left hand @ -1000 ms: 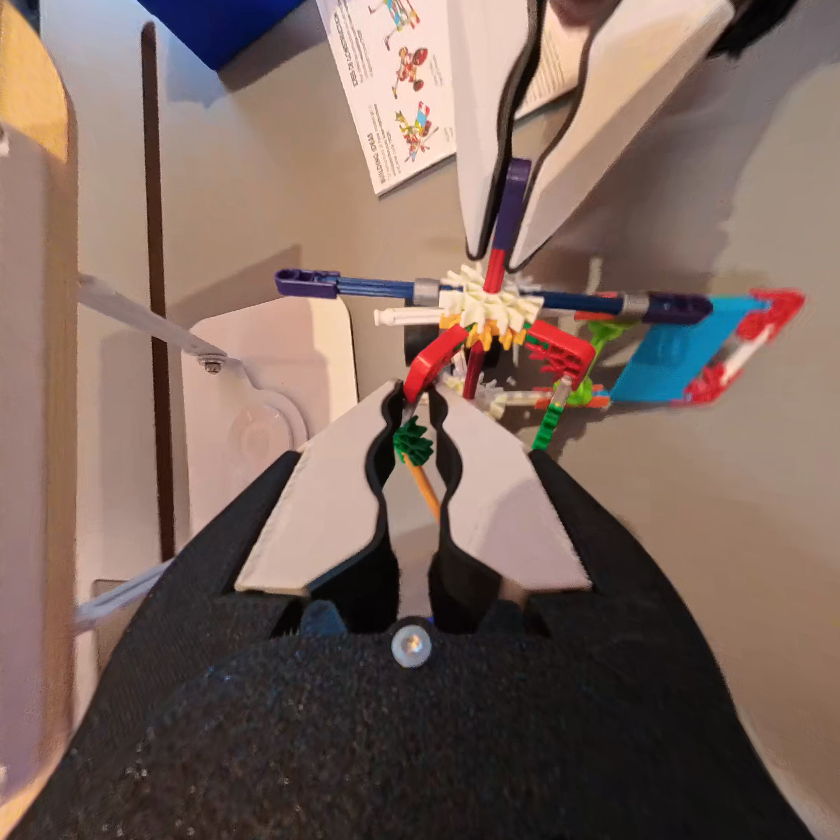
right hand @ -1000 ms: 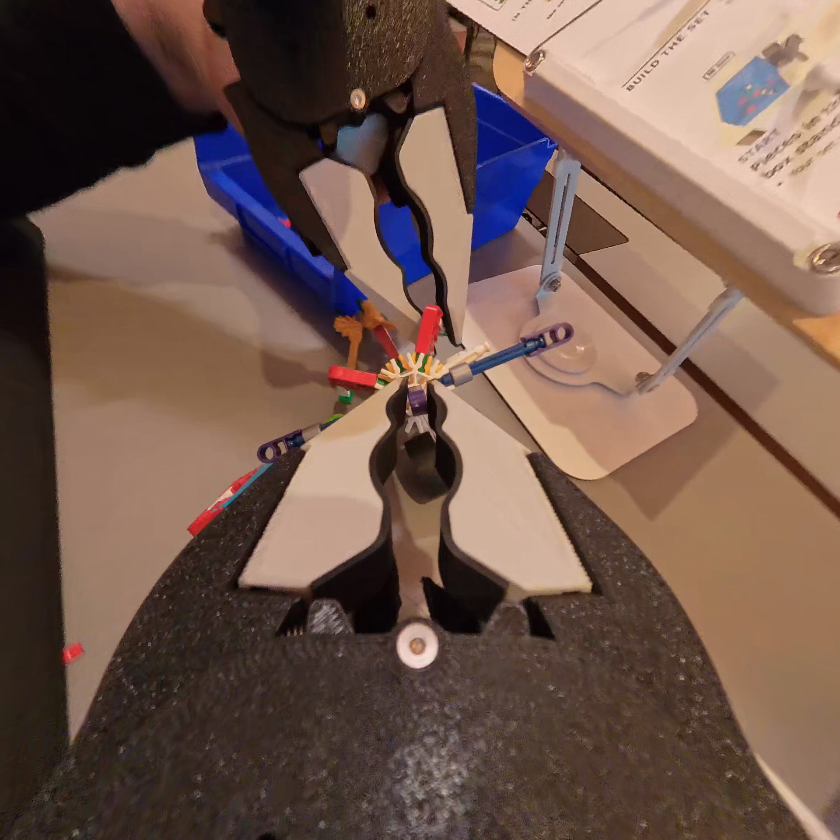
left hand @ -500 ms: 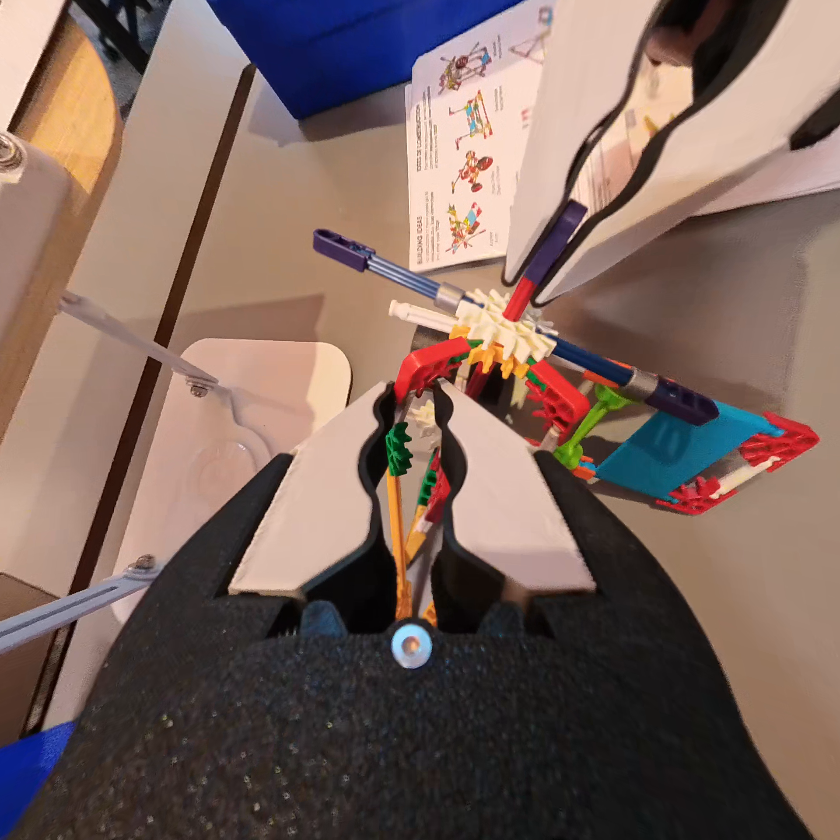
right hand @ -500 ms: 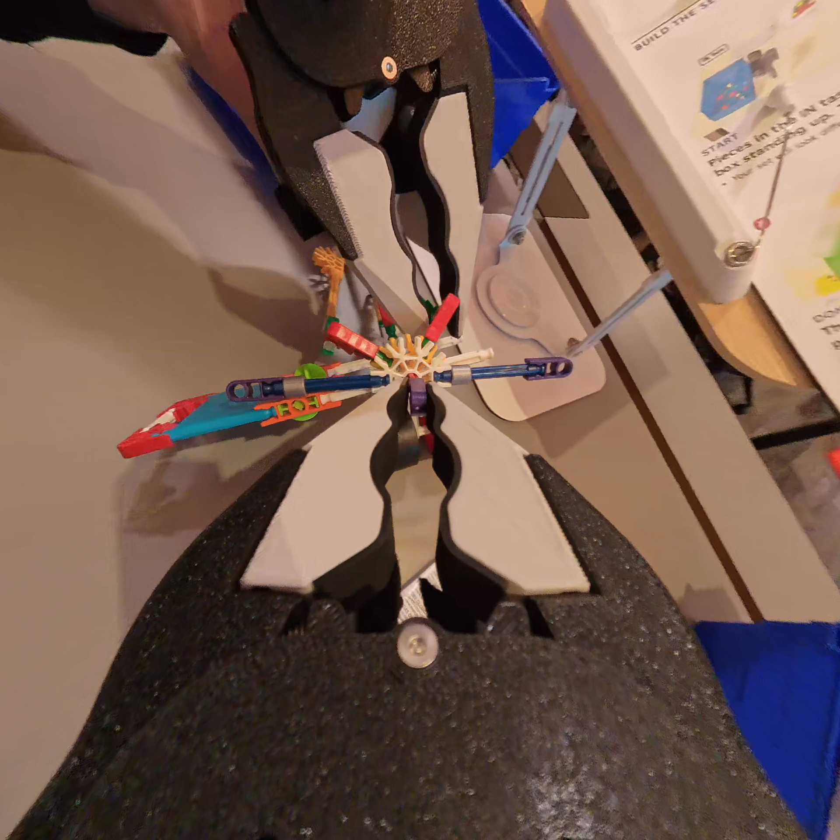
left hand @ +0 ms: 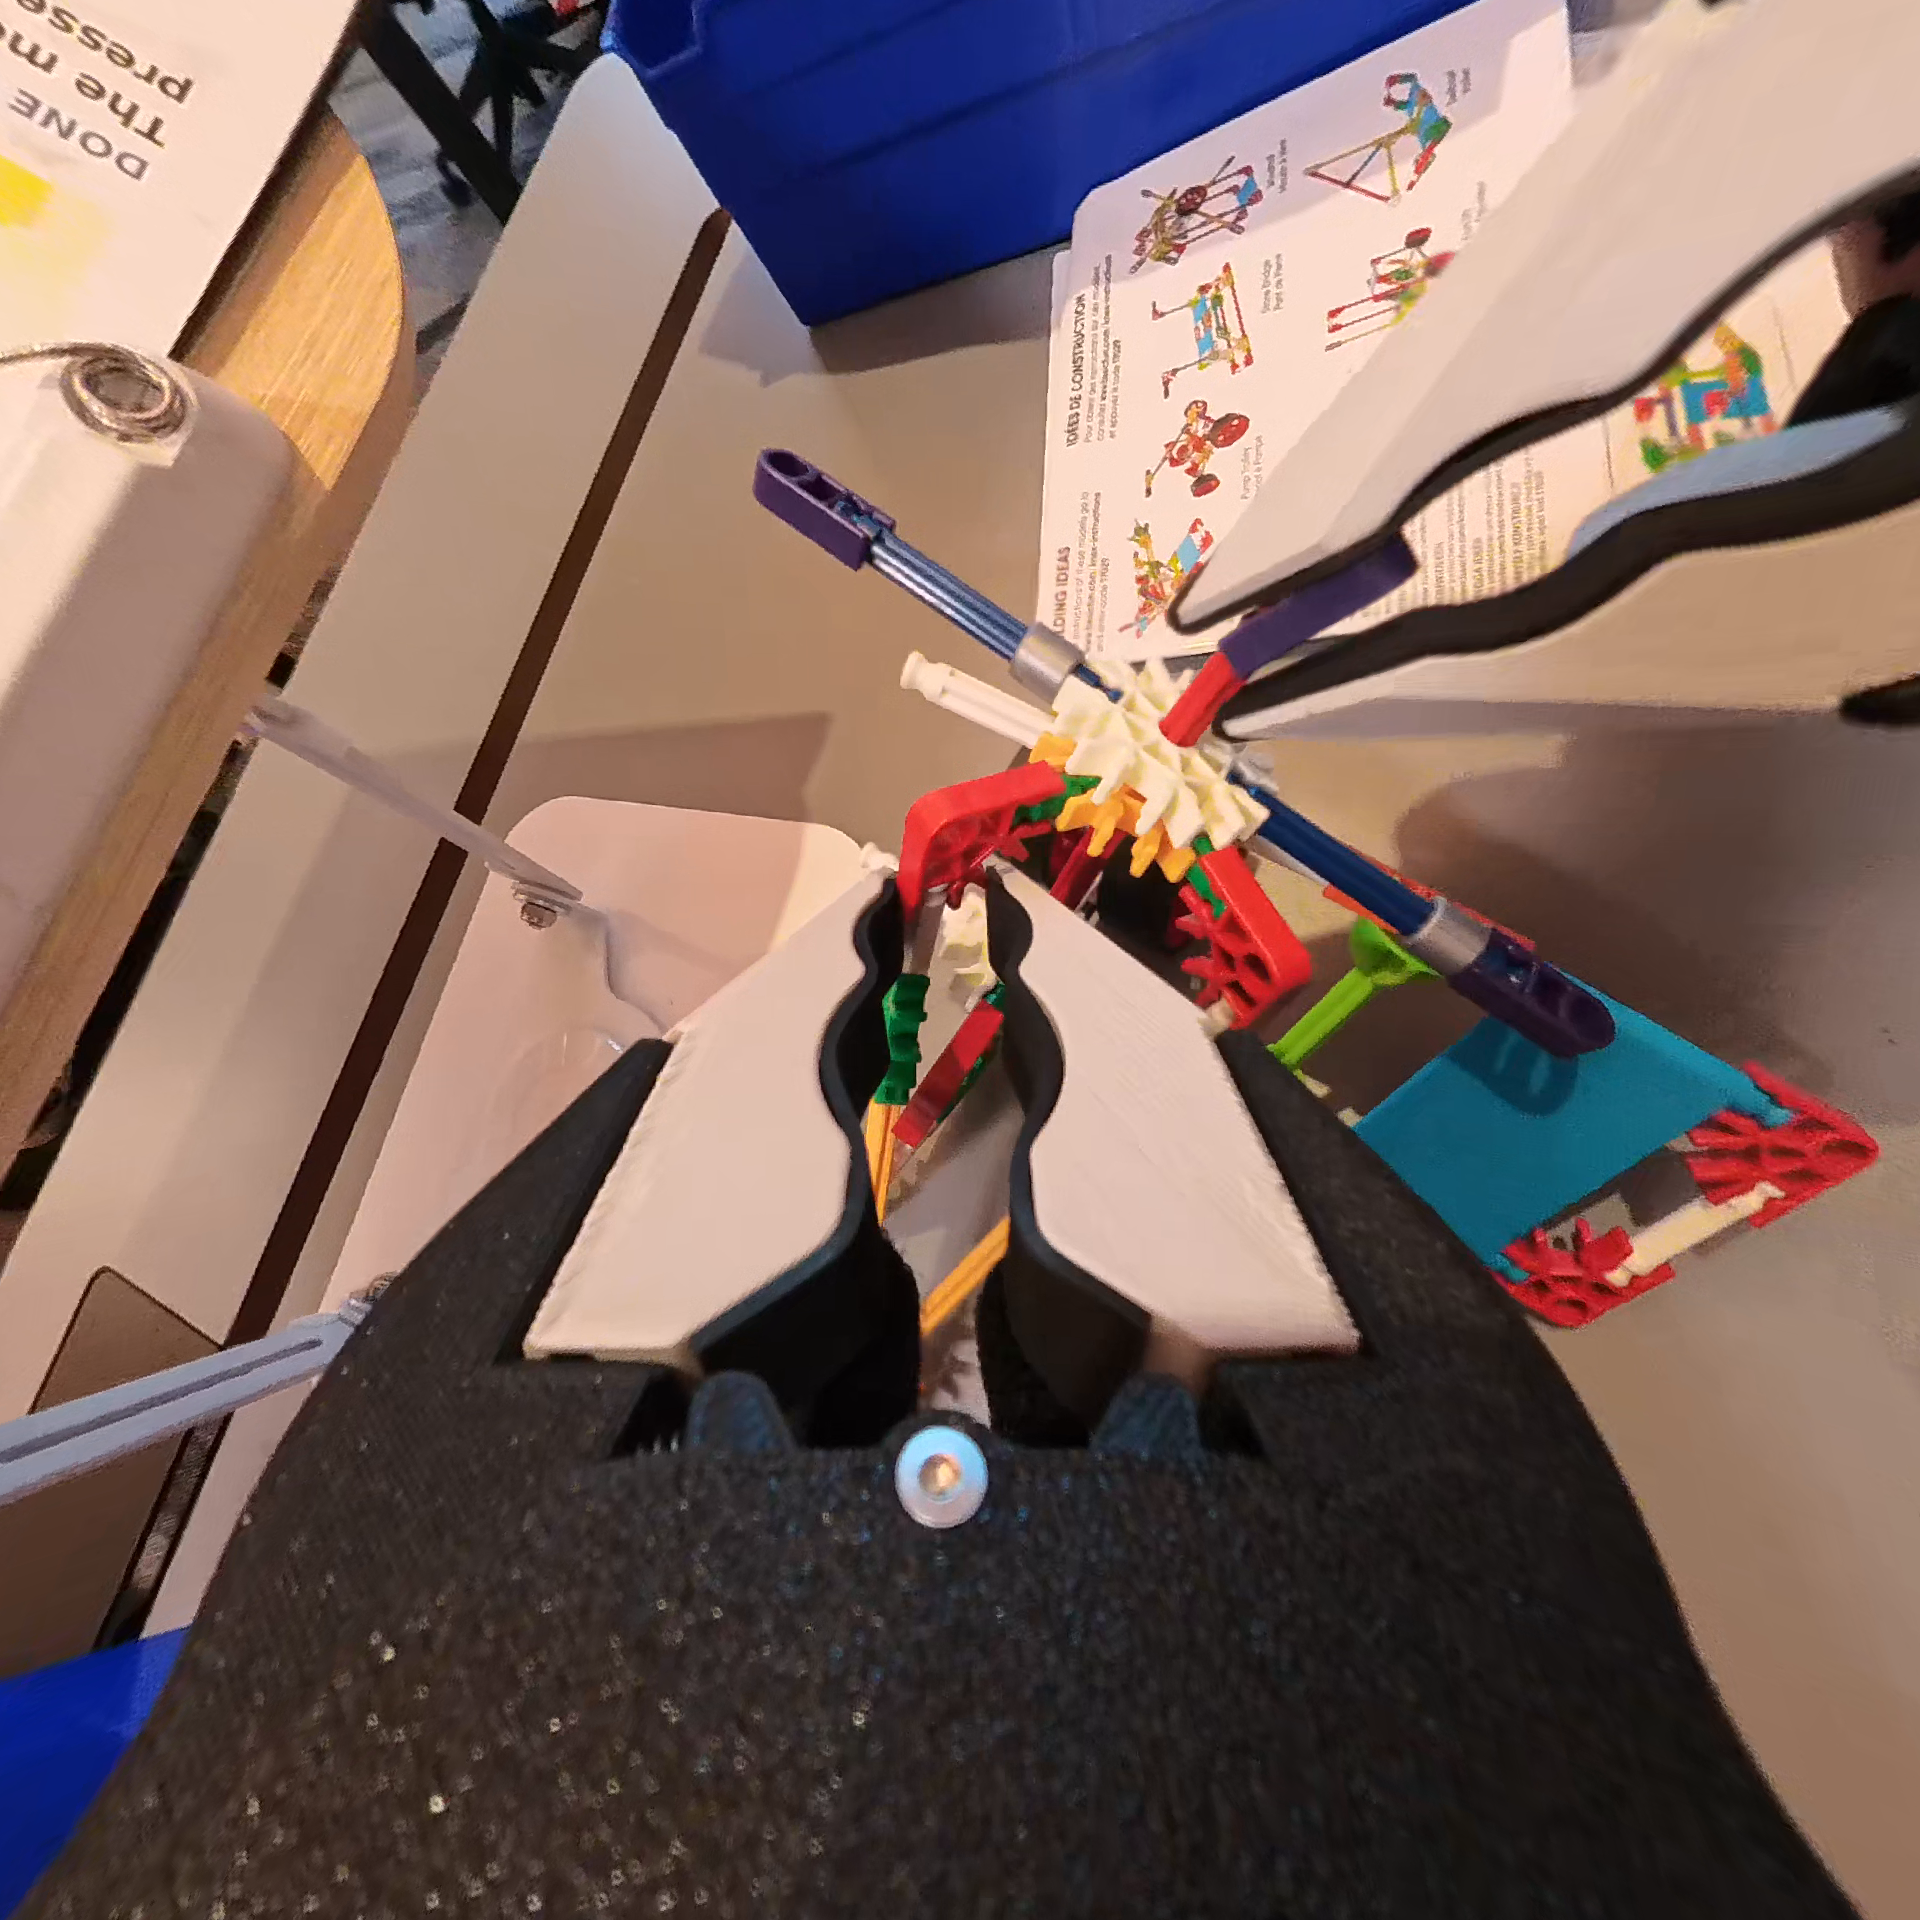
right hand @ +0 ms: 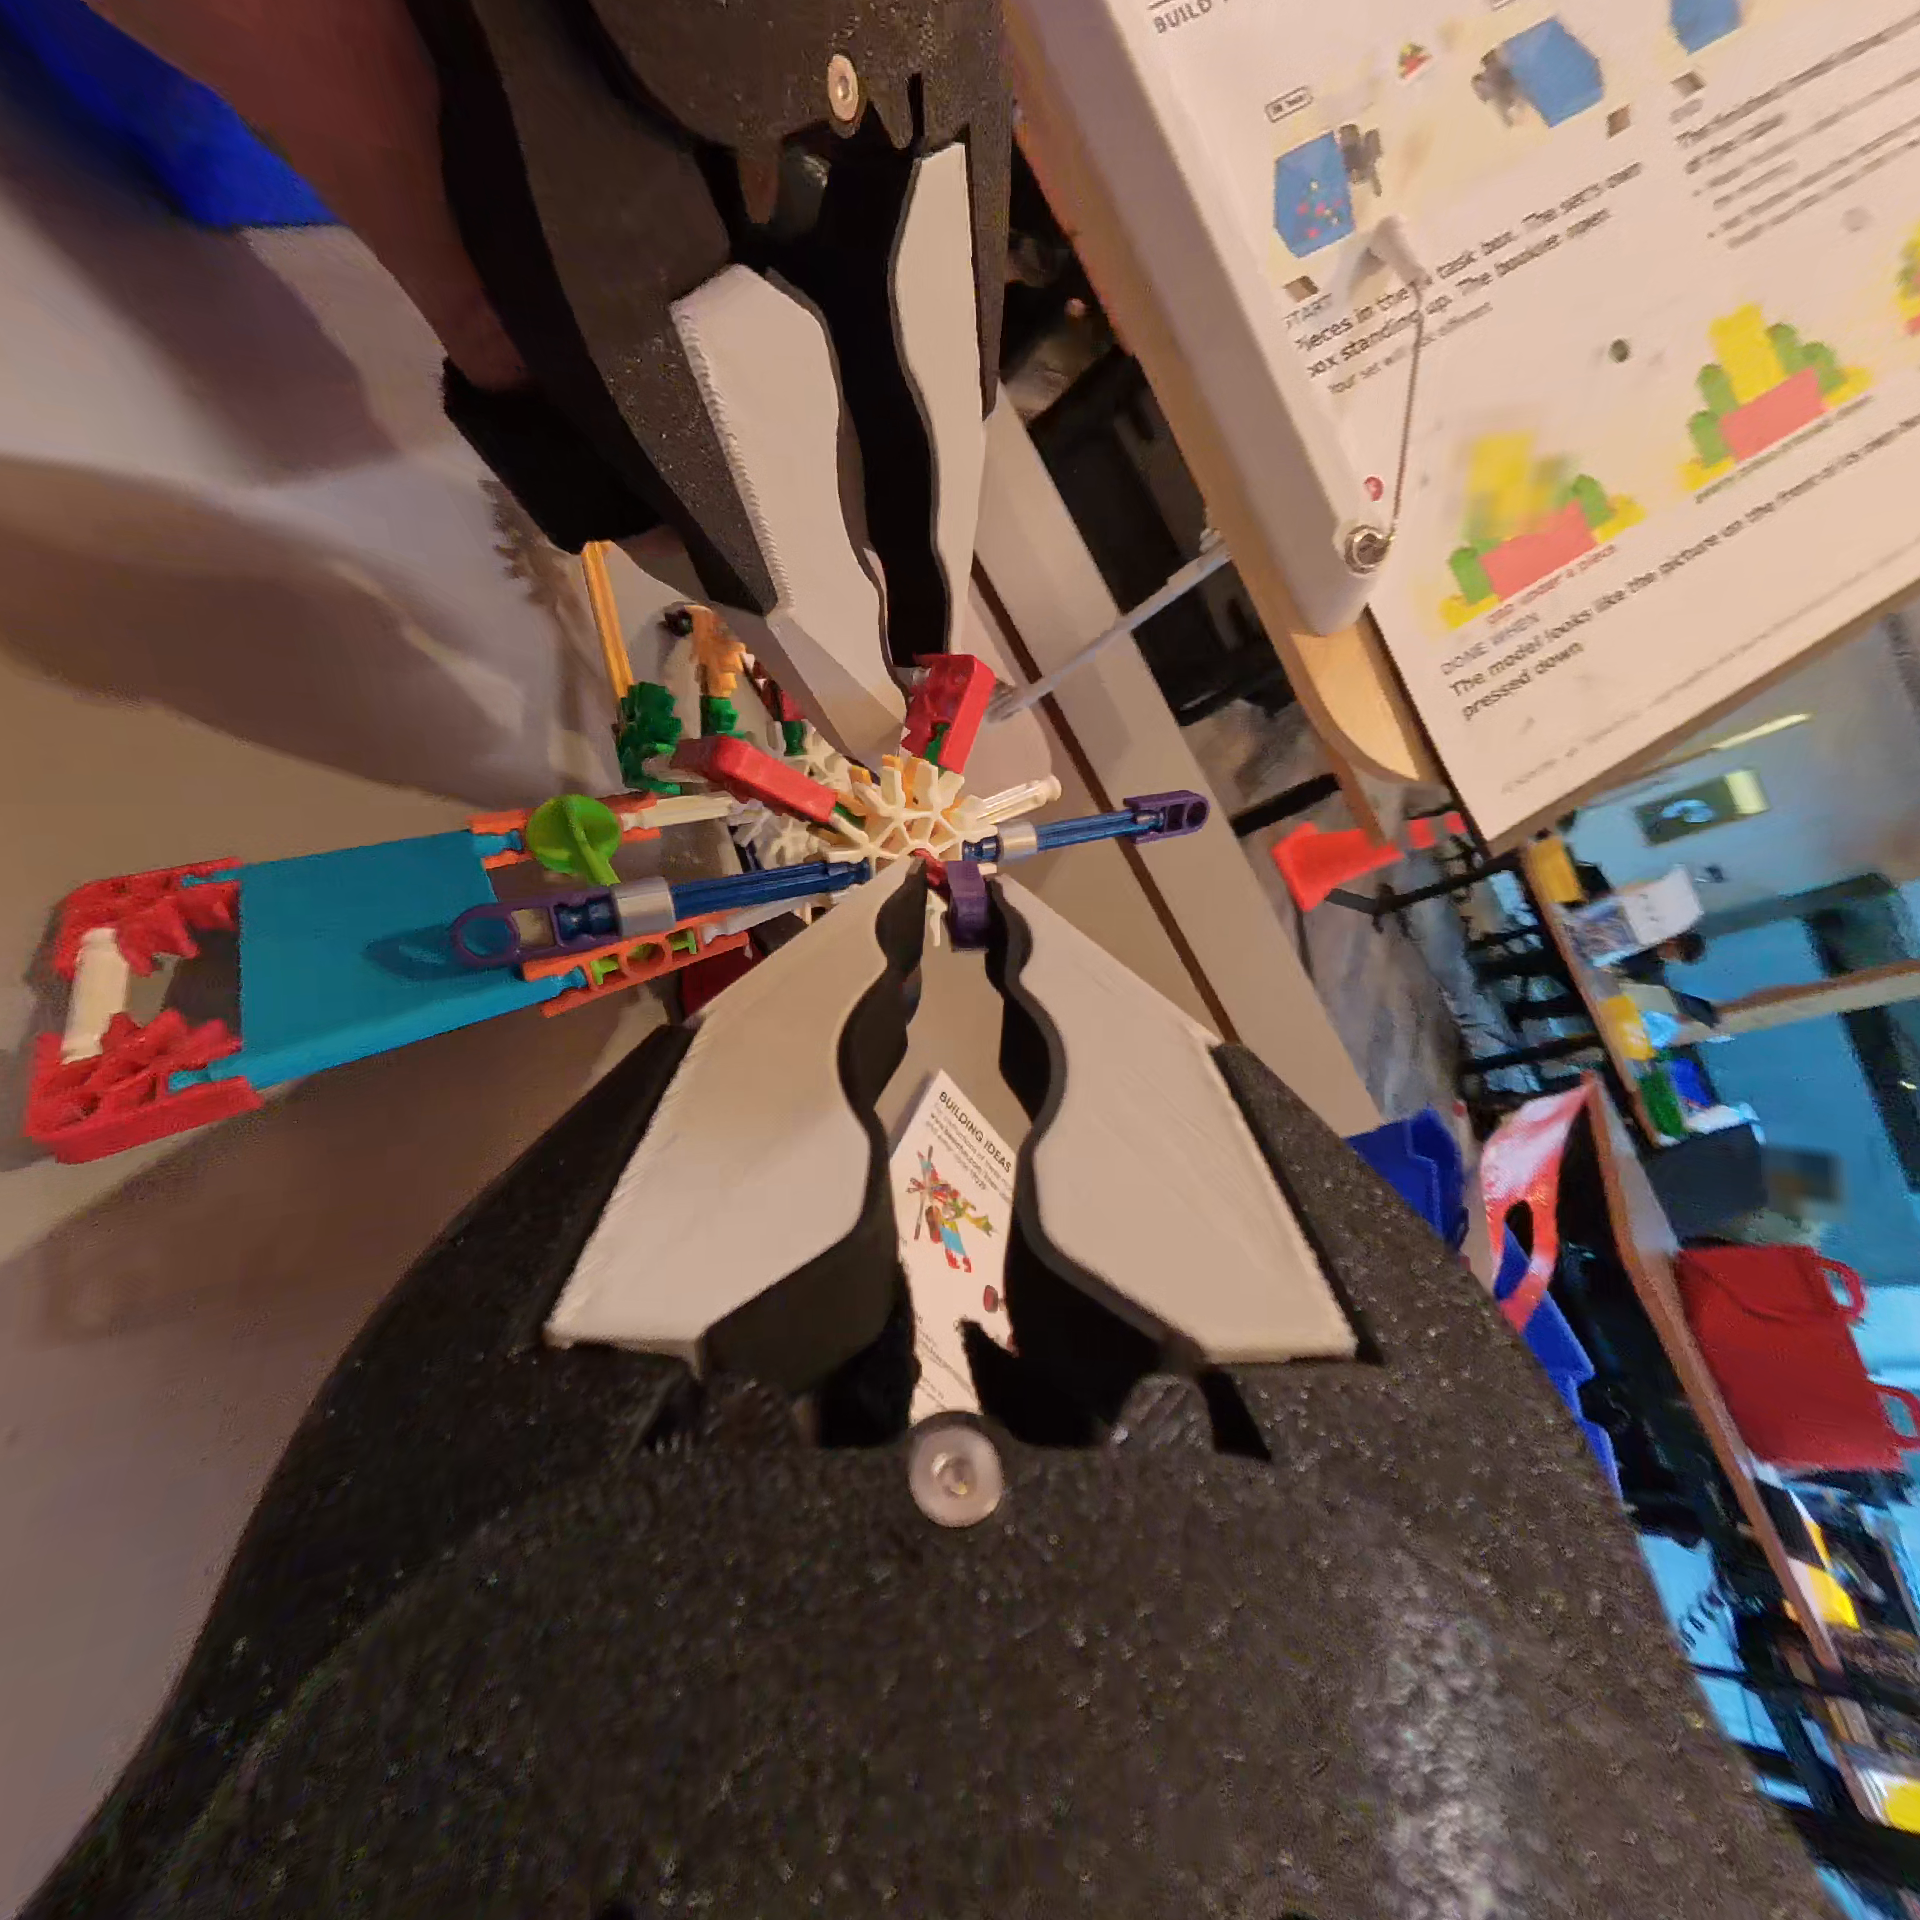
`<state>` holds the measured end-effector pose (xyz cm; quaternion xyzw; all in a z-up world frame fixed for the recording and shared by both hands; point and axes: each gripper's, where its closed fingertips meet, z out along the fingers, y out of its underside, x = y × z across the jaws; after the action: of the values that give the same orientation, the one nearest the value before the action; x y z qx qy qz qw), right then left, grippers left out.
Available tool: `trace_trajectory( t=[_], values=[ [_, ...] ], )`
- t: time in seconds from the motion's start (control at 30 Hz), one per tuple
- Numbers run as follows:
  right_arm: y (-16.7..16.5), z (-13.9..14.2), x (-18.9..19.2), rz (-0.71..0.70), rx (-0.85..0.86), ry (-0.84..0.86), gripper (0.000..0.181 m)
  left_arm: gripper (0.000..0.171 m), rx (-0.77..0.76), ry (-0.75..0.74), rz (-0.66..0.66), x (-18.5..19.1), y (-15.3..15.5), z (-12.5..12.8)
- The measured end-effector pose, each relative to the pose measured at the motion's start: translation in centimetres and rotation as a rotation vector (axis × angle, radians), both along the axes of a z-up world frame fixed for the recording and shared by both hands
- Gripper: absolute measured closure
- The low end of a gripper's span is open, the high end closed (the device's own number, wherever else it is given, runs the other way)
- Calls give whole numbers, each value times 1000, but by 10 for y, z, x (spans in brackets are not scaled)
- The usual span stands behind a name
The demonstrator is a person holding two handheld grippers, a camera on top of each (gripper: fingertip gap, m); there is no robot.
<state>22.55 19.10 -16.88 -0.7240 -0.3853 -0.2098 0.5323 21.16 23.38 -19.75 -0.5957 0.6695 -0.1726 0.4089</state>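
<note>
Both hand-held grippers [left hand: 948,883] [right hand: 951,894] clamped

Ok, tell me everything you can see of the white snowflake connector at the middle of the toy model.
The white snowflake connector is a flat, toothed plastic hub with slots around its rim, sitting atop the colourful model. Blue rods with grey sleeves and purple ends leave it on opposite sides; a white rod and a short red rod also plug in. Yellow and green connectors sit just beneath. The right gripper pinches the purple piece on that red rod; the left gripper grips a red connector below the hub.
</note>
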Motion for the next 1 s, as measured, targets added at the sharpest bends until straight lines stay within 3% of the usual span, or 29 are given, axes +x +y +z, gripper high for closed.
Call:
trace_trajectory(
  t=[0.23,0.33,0.5,0.6,0.73,0.83,0.93,1.0],
  values=[
    [5,1,5,-108,178,-184,169,159,-13,-10,19,2,4,0],
    [7,2,2,-111,212,-189,168,159,-9,-21,37,3,8,1],
    [-2,3,-2,29,60,86,162,157,-14,-37,9,4,4,3],
    [-25,14,0,179,-103,403,160,157,-36,-30,-6,4,3,3],
    [-38,49,45,147,-109,638,160,154,-62,-36,-46,5,1,2],
    [-47,52,56,130,-170,618,149,143,-79,-21,-102,7,-6,1],
    [-46,37,51,116,-247,585,147,145,-114,-38,-148,12,-14,0],
    [-42,25,42,111,-306,614,147,156,-133,-61,-134,15,-13,1]
  ],
)
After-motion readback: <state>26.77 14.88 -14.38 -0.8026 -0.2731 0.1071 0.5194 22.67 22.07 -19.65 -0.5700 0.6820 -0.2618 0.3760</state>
